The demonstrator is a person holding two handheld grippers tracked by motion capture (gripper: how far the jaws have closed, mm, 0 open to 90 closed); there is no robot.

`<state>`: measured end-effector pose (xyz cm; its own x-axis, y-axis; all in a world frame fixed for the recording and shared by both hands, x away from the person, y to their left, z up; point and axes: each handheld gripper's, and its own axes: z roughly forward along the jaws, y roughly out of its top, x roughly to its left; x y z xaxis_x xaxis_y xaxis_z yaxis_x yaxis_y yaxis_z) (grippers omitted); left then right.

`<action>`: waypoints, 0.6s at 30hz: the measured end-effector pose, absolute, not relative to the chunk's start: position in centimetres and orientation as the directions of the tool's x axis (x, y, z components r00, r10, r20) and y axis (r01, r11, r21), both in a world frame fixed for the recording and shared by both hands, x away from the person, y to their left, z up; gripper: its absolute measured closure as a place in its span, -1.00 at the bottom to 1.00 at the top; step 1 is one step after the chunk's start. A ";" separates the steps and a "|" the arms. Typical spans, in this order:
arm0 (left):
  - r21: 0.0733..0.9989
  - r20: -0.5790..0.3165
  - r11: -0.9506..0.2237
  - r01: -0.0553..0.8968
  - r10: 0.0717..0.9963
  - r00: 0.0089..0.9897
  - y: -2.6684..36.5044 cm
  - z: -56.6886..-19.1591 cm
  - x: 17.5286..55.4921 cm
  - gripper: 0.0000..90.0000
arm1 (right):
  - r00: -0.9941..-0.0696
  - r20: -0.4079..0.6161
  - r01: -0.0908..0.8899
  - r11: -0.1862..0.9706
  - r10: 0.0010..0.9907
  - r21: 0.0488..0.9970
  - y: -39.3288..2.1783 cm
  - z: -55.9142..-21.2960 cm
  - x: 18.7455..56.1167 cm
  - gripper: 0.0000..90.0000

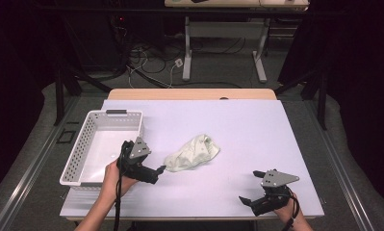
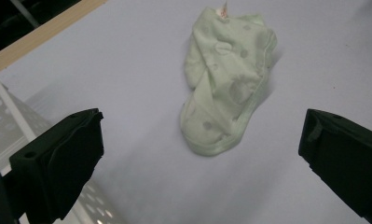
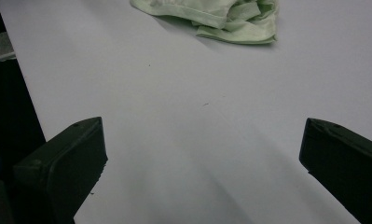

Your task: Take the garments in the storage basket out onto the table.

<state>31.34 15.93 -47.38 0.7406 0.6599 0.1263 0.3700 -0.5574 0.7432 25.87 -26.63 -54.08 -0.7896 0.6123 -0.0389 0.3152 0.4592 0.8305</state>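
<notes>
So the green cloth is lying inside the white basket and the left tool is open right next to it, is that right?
Not quite. The cloth lies on the table, to the right of the basket, not inside it; the high view shows this. The left tool is indeed open beside the cloth.

Left gripper (image 1: 161,169) sits left of centre, held low in the left hand (image 1: 113,177), jaws wide apart and aimed right. Right gripper (image 1: 251,186) is at the near right corner, jaws spread too, pointing left.
</notes>
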 end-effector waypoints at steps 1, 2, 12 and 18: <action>0.739 0.135 -0.565 0.366 0.657 0.742 16.2 -47.5 31.0 -1.00 | -0.793 -0.037 0.315 0.461 0.608 0.829 -26.7 -54.1 25.9 -1.00; 0.739 0.135 -0.565 0.366 0.657 0.742 16.2 -47.5 31.0 -1.00 | -0.793 -0.037 0.315 0.461 0.608 0.829 -26.7 -54.1 25.9 -1.00; 0.736 0.148 -0.578 0.353 0.646 0.749 16.8 -47.8 29.4 -1.00 | -0.793 -0.038 0.315 0.462 0.609 0.829 -26.6 -54.1 25.9 -1.00; 0.730 0.164 -0.590 0.345 0.641 0.750 17.3 -48.0 28.5 -1.00 | -0.792 -0.039 0.314 0.462 0.609 0.829 -26.6 -54.1 25.9 -1.00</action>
<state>28.50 17.28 -48.04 0.7497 0.6411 0.1641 0.3445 -0.5898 0.7304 25.88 -26.64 -54.08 -0.7924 0.6088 -0.0393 0.3141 0.4623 0.8292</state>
